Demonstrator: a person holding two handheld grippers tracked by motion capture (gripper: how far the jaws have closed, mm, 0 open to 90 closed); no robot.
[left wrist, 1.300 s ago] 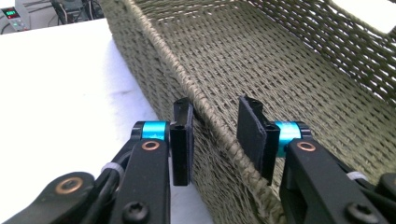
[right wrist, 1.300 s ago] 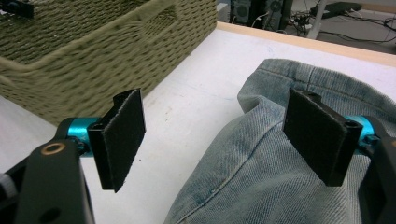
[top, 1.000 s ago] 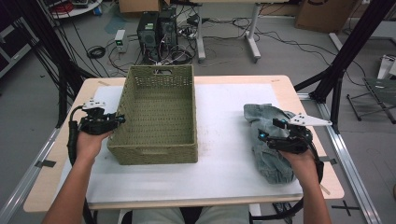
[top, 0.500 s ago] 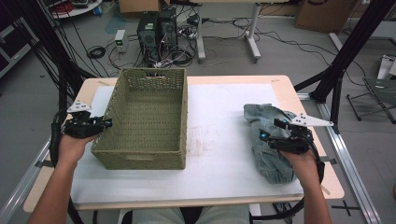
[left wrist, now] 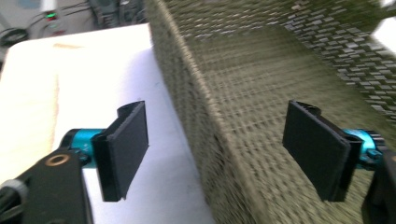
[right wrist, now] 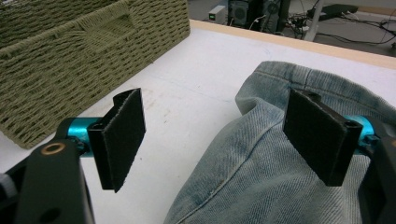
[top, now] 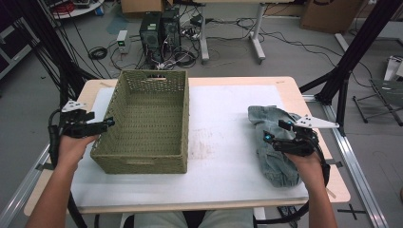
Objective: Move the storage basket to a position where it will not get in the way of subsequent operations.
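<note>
Two grippers in view. Left gripper [top: 108, 123]: fingers [left wrist: 123, 149] have just been opening, now apart, straddling the left wall of the woven basket [top: 142, 128] without pressing it. Basket stands on the white mat [top: 223, 142] at the counter's [top: 290, 85] left. Right gripper [right wrist: 219, 140]: fingers wide apart, hovering over the folded denim garment [top: 275, 142] at the mat's right edge.

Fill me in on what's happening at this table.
A person works with a claw in each hand. The left claw has just been opening at the left wall of the olive-green woven rectangular basket; that wall stands between its spread jaws, unpinched. The basket sits left of centre on the white table mat. The right claw hangs open over the crumpled pale-blue denim garment lying at the mat's right side.
</note>
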